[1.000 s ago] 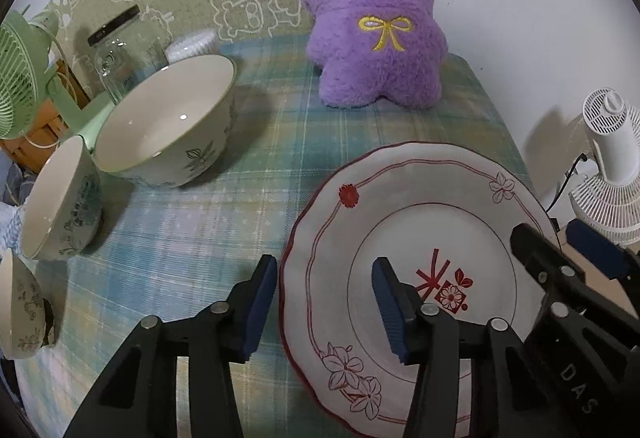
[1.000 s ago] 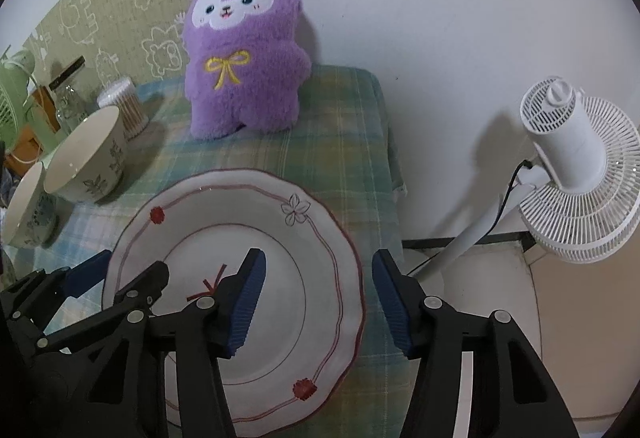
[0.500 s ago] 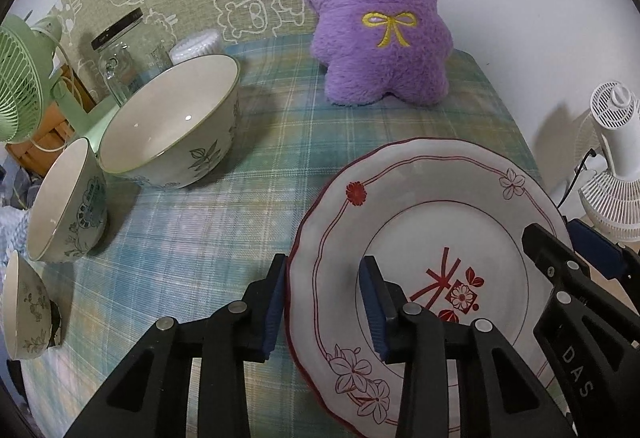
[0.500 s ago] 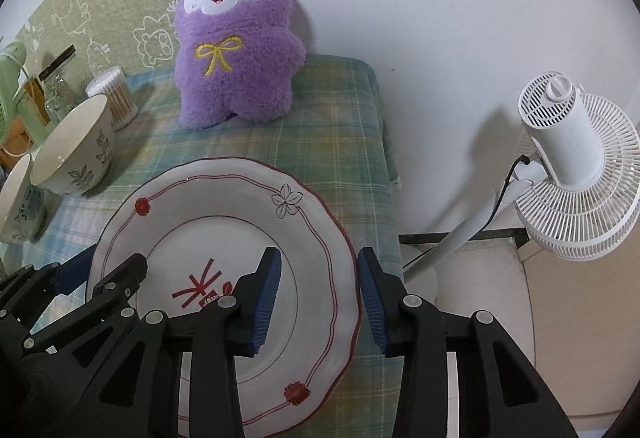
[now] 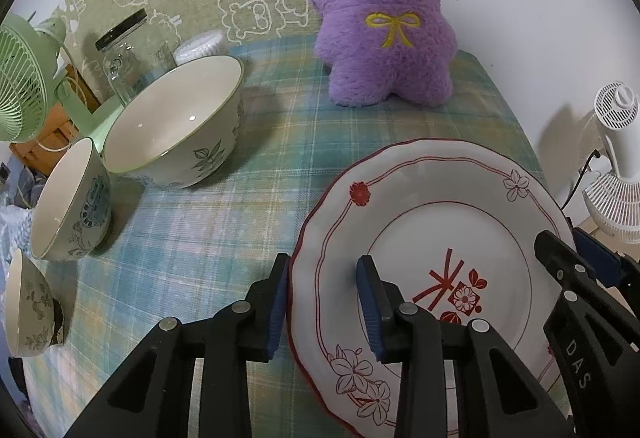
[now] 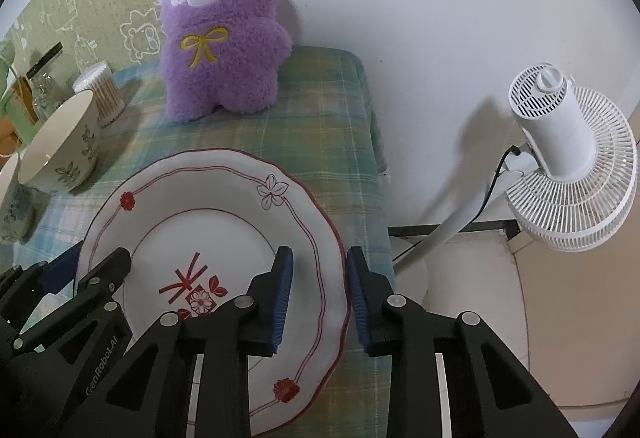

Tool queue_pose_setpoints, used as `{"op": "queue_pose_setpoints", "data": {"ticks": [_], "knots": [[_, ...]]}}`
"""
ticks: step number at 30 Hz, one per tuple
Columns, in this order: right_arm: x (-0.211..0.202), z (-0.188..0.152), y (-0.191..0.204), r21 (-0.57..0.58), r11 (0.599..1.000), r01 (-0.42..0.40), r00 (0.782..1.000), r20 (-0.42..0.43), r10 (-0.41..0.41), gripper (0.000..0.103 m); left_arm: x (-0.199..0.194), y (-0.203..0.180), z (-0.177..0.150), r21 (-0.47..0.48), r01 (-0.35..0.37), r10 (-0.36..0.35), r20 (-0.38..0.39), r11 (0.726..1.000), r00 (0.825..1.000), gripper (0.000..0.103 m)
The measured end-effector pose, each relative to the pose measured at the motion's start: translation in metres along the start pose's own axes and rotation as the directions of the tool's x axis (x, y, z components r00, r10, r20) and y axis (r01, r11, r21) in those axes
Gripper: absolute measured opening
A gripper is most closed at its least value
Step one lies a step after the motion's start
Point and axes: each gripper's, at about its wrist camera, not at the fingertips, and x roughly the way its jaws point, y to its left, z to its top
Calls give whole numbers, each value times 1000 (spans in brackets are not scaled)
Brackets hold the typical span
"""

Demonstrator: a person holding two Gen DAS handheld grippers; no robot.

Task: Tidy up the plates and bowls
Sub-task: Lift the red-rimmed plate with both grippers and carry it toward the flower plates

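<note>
A white plate [image 5: 440,206] with red flower trim lies on the plaid tablecloth. My left gripper [image 5: 324,298] straddles its left rim: one blue pad sits against the outer edge, the other on the plate's face. Its jaws are closing. My right gripper [image 6: 320,294] straddles the plate's [image 6: 208,198] right rim the same way, and its jaws are closing too. A large leaf-patterned bowl [image 5: 176,126] stands to the left. A blue-patterned bowl [image 5: 68,206] and a small bowl [image 5: 26,302] stand nearer the left edge.
A purple plush toy [image 5: 384,22] sits at the back of the table. A glass jar [image 5: 120,66], a cotton-swab tub [image 6: 100,94] and a green fan [image 5: 20,90] stand at the back left. A white floor fan [image 6: 568,158] stands beyond the table's right edge [image 6: 376,158].
Both grippers' jaws have narrowed from wide apart down onto the plate's opposite rims. Neither hand has shifted, and the bowls have stayed put.
</note>
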Motion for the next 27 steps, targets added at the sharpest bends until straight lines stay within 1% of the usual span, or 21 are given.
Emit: {"op": "queue_pose_setpoints", "data": {"ticks": [6, 12, 16, 18, 27], "knots": [[2, 0, 2, -8, 1000, 13, 1000, 3, -13, 31, 0, -2, 0, 14, -10, 10, -1, 1000, 1000, 34], [-1, 2, 4, -13, 999, 34, 999, 0, -34, 31, 1, -2, 1, 1, -7, 7, -11, 1000, 1000, 34], [-2, 0, 3, -4, 1000, 13, 1000, -16, -13, 31, -1, -1, 1, 5, -19, 19, -2, 1000, 1000, 33], [-5, 0, 3, -1, 1000, 16, 1000, -16, -16, 31, -5, -3, 1, 18, -30, 30, 6, 999, 1000, 33], [-24, 1, 3, 11, 1000, 18, 1000, 0, -18, 31, -20, 0, 2, 16, -23, 23, 21, 1000, 1000, 33]]}}
